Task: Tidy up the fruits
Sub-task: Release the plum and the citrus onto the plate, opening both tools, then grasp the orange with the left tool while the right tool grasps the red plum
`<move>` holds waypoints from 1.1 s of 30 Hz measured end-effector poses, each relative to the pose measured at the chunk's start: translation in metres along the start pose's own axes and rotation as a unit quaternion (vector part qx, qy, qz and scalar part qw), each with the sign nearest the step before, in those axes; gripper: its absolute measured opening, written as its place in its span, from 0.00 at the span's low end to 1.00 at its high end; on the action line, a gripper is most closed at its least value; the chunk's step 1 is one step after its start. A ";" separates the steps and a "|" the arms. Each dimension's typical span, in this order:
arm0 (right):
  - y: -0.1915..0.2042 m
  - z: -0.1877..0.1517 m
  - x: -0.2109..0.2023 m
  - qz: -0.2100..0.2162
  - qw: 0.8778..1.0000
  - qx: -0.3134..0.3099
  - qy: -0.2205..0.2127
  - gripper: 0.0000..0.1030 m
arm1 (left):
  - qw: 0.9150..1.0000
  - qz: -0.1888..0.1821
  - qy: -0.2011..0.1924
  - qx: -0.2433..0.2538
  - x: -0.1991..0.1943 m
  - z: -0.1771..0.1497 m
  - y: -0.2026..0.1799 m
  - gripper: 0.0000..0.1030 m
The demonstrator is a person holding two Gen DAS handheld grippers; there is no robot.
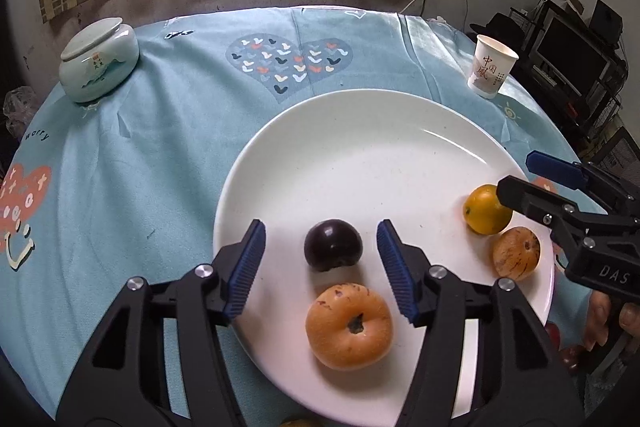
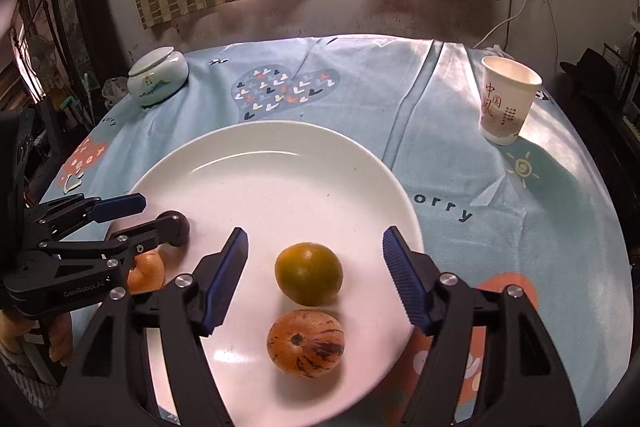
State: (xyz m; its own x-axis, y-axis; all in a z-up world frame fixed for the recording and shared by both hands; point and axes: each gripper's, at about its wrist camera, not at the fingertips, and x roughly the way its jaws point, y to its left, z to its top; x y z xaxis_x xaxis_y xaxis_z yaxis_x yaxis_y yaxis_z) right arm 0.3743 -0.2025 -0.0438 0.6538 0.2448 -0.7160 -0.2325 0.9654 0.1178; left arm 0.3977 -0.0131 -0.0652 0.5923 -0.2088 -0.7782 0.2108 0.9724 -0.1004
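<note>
A white plate (image 1: 360, 155) holds four fruits. In the left wrist view a dark plum (image 1: 333, 245) and an orange persimmon (image 1: 349, 326) lie between the fingers of my open left gripper (image 1: 320, 267). A yellow-green citrus (image 1: 486, 210) and a streaked orange fruit (image 1: 516, 254) lie at the plate's right edge. In the right wrist view my open right gripper (image 2: 316, 279) straddles the citrus (image 2: 309, 273) and the streaked fruit (image 2: 306, 343) on the plate (image 2: 280, 163). The left gripper (image 2: 132, 215) shows there at the left, hiding most of the plum (image 2: 181, 227) and persimmon (image 2: 147, 271).
A lidded ceramic jar (image 1: 99, 65) stands at the table's far left and a paper cup (image 1: 493, 71) at the far right, on a light blue tablecloth (image 1: 160, 147). Small dark red fruits (image 1: 570, 359) lie off the plate by the hand at the right.
</note>
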 end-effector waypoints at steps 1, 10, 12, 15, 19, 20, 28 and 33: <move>0.000 0.002 -0.006 -0.002 1.000 0.002 -0.010 0.68 | 1.000 0.002 -0.005 -0.003 -0.004 0.001 0.002 0.58; 0.022 0.018 -0.081 0.039 0.995 0.002 -0.096 0.80 | 0.998 0.001 -0.063 -0.021 -0.064 0.012 0.017 0.68; 0.030 0.016 -0.094 0.045 0.993 -0.003 -0.106 0.83 | 0.997 0.004 -0.075 -0.024 -0.078 0.007 0.018 0.72; 0.040 0.008 -0.115 0.050 0.991 -0.012 -0.120 0.84 | 0.997 0.009 -0.076 -0.024 -0.093 -0.008 0.016 0.73; 0.041 -0.021 -0.137 0.048 0.990 -0.011 -0.134 0.87 | 0.996 0.011 -0.080 -0.036 -0.112 -0.047 0.019 0.74; 0.037 -0.032 -0.142 0.045 0.989 -0.001 -0.142 0.91 | 0.996 0.011 -0.076 -0.037 -0.115 -0.059 0.021 0.74; -0.017 -0.138 -0.166 0.015 0.984 0.110 -0.139 0.92 | 0.996 0.002 -0.079 -0.040 -0.156 -0.166 0.021 0.75; -0.030 -0.163 -0.167 0.011 0.982 0.144 -0.123 0.92 | 0.998 -0.008 -0.059 -0.022 -0.173 -0.209 0.010 0.74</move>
State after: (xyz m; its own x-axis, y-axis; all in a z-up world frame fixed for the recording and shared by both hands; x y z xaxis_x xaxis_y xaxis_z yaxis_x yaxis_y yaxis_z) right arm 0.1545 -0.2872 -0.0403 0.8131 0.2454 -0.5278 -0.0576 0.9362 0.3466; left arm 0.1349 0.0549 -0.0607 0.6773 -0.2327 -0.6979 0.1880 0.9719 -0.1416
